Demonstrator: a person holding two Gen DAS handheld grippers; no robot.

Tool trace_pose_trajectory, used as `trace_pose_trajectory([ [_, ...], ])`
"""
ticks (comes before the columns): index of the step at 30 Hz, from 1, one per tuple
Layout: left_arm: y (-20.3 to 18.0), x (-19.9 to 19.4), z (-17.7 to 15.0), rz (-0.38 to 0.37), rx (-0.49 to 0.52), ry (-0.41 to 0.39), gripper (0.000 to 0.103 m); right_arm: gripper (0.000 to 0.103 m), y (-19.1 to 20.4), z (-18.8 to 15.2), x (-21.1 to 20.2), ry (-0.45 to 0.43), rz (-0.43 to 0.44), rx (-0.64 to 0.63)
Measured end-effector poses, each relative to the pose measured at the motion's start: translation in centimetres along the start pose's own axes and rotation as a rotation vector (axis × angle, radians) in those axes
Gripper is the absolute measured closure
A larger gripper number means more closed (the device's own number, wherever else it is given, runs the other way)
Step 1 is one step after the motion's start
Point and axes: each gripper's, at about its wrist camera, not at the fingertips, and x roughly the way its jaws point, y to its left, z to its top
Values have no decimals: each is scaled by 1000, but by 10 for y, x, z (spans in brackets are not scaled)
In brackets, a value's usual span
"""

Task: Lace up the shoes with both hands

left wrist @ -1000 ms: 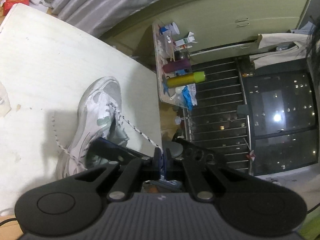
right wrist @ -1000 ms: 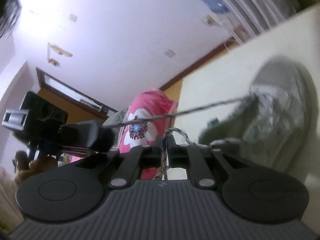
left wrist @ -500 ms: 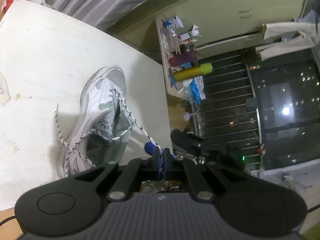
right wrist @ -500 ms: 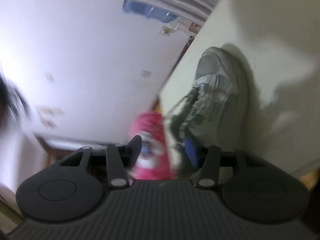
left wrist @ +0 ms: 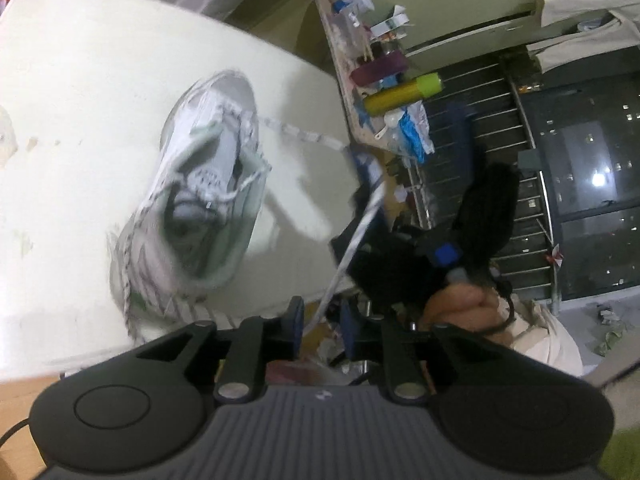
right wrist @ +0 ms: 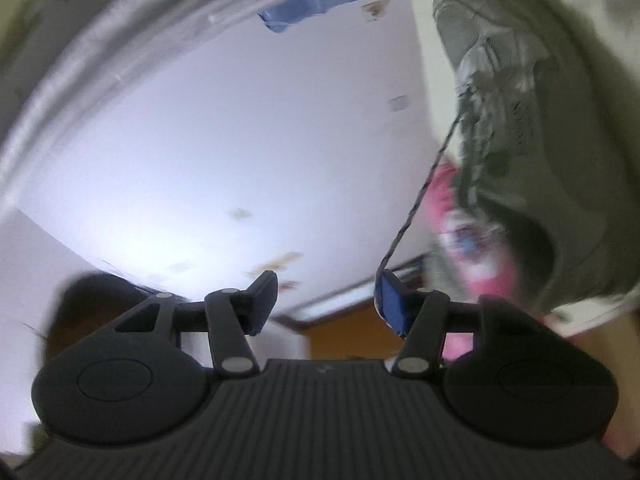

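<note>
White, smooth tabletop (left wrist: 80,92) carries the scene. Nearest, the left gripper (left wrist: 320,330) is opening, a speckled woven lace (left wrist: 352,236) running slack between its pads. The right gripper (right wrist: 326,306) is opening, nothing pinched. Beyond lies the mesh-panelled white sneaker (left wrist: 200,200).

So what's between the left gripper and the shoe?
In the left wrist view, a lace runs between the left gripper's opening jaws towards the shoe, over bare table.

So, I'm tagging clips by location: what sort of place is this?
Most likely a lived-in home room. A shoe sits on a white table, a cluttered shelf holds bottles and packets, and a barred night window stands beside built-in cabinets.
</note>
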Motion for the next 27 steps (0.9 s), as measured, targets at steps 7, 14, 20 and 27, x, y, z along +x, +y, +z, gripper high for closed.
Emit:
trace_pose_trajectory([
  [7,14,-27,0,78,-9,-30,81,49,-12,-11,-1,40,246,69],
  [14,5,-16,32,249,202,-89,73,49,0,-2,-21,-3,332,29],
  [20,-28,31,43,385,597,-21,68,48,7,16,-26,-24,324,8],
  [27,-22,45,59,364,550,50,100,48,7,28,-28,-22,322,5],
])
